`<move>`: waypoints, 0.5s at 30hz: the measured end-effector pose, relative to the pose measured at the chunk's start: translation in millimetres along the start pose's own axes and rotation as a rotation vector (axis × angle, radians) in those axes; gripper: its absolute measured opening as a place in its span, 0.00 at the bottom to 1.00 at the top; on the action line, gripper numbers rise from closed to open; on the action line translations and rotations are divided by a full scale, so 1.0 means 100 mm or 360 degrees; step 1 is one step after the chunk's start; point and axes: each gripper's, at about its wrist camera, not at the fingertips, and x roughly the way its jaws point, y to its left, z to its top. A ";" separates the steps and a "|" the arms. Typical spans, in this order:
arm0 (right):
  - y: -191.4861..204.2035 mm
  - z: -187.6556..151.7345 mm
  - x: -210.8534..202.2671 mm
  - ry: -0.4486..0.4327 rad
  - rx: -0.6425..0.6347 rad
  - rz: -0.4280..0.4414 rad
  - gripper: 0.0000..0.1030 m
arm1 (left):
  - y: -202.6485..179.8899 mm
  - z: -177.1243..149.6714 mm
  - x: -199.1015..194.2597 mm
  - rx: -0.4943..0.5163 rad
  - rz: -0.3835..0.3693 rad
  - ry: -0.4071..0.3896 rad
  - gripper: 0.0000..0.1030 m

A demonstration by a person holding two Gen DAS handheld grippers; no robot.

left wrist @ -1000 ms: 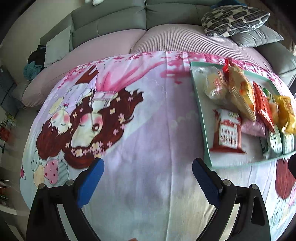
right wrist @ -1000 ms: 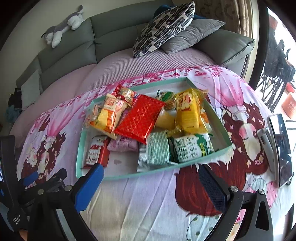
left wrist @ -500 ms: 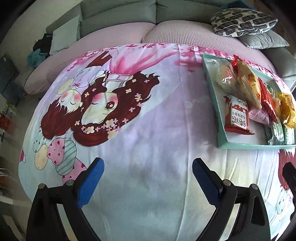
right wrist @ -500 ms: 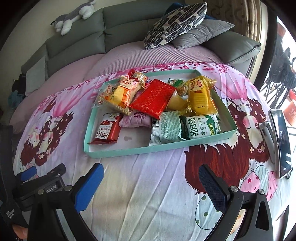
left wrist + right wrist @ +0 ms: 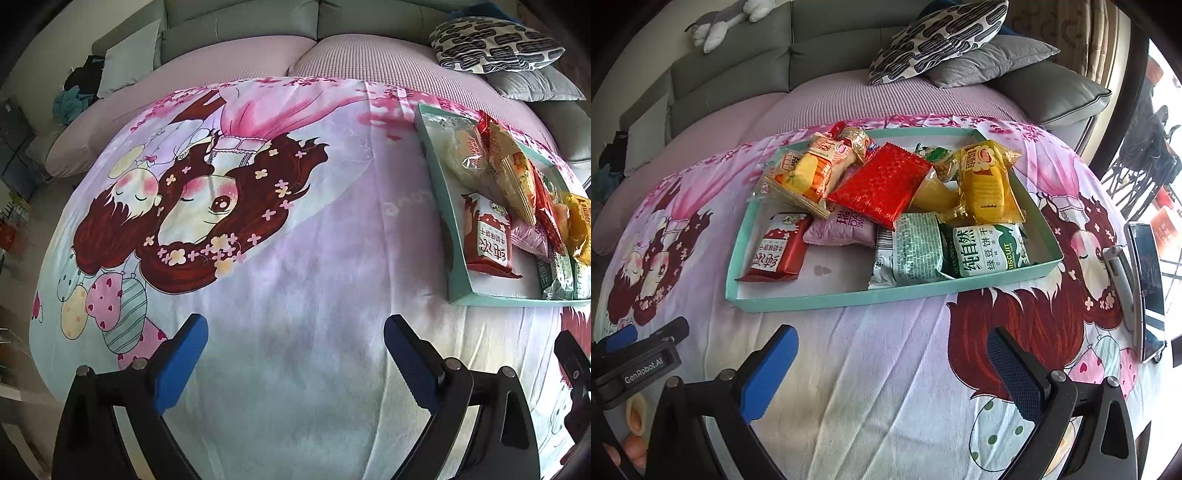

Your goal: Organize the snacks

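Observation:
A shallow teal tray (image 5: 827, 297) lies on a cartoon-print cloth and holds several snack packets: a red foil pack (image 5: 881, 184), a yellow pack (image 5: 988, 184), green biscuit packs (image 5: 988, 251), a red-and-white pack (image 5: 775, 253). In the left wrist view the tray (image 5: 458, 284) sits at the far right. My left gripper (image 5: 295, 354) is open and empty over bare cloth, left of the tray. My right gripper (image 5: 892, 365) is open and empty, short of the tray's near edge.
A phone on a stand (image 5: 1145, 284) stands at the right edge of the cloth. A grey sofa (image 5: 738, 62) with patterned cushions (image 5: 938, 40) is behind. The left gripper's body (image 5: 639, 362) shows at the lower left of the right wrist view.
Both grippers have pulled back from the tray, which now looks smaller and farther in the right wrist view. Both stay open and empty.

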 end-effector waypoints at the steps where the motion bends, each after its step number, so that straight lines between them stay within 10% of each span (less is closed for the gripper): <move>1: 0.01 0.00 0.00 0.0001 -0.0004 0.0003 1.00 | 0.00 0.00 0.00 -0.0001 0.0000 0.0001 0.93; 15: 0.04 -0.01 0.05 0.0022 -0.0023 0.0015 1.00 | -0.01 0.00 0.06 0.0004 0.0006 0.0018 0.93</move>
